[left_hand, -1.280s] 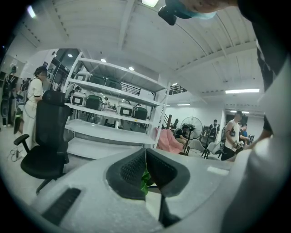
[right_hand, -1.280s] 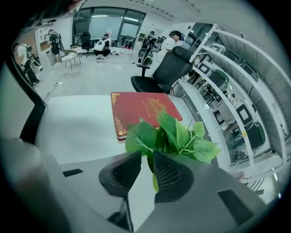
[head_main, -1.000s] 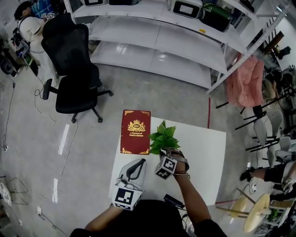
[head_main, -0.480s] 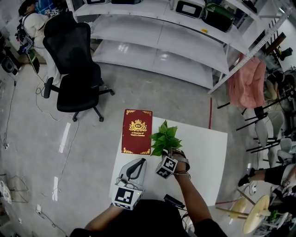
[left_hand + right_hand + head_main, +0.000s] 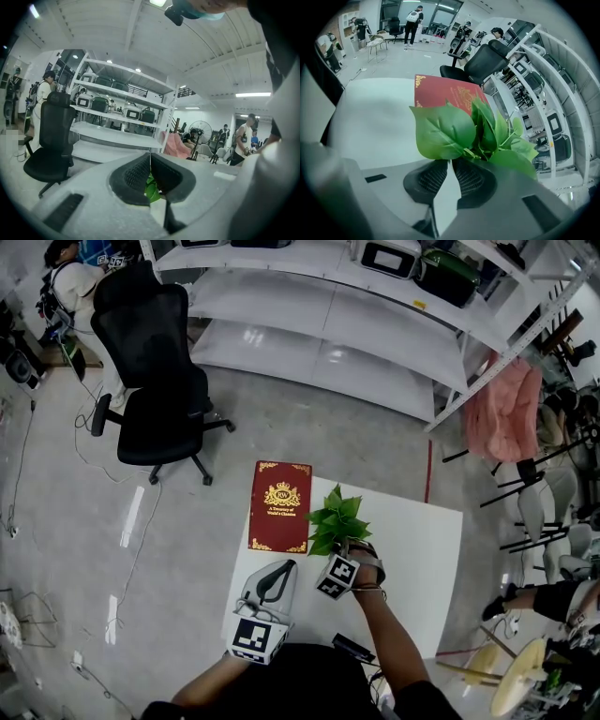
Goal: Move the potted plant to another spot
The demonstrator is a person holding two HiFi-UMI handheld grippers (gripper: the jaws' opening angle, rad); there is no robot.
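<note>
Middle of the frame: pinching the potted plant (image 5: 336, 518) tight with the right gripper (image 5: 451, 161), over the white table (image 5: 422, 559), just right of the red book (image 5: 279, 506). Lower left: left gripper (image 5: 150, 157) squeezed shut, nothing inside.

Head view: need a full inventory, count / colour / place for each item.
potted plant: 1, green leaves, on the table just right of the book; pot hidden
book: 1, red with gold trim, flat on the table's far left corner
table: 1, white, centre
office chair: 1, black, on the floor, far left
shelving: 1 run, white, along the far side
cloth: 1, pink, hanging at the shelving's right end
left gripper: 1, grey, near left of the table, jaws together, empty
right gripper: 1, grey, jaws closed at the plant's base under the leaves
</note>
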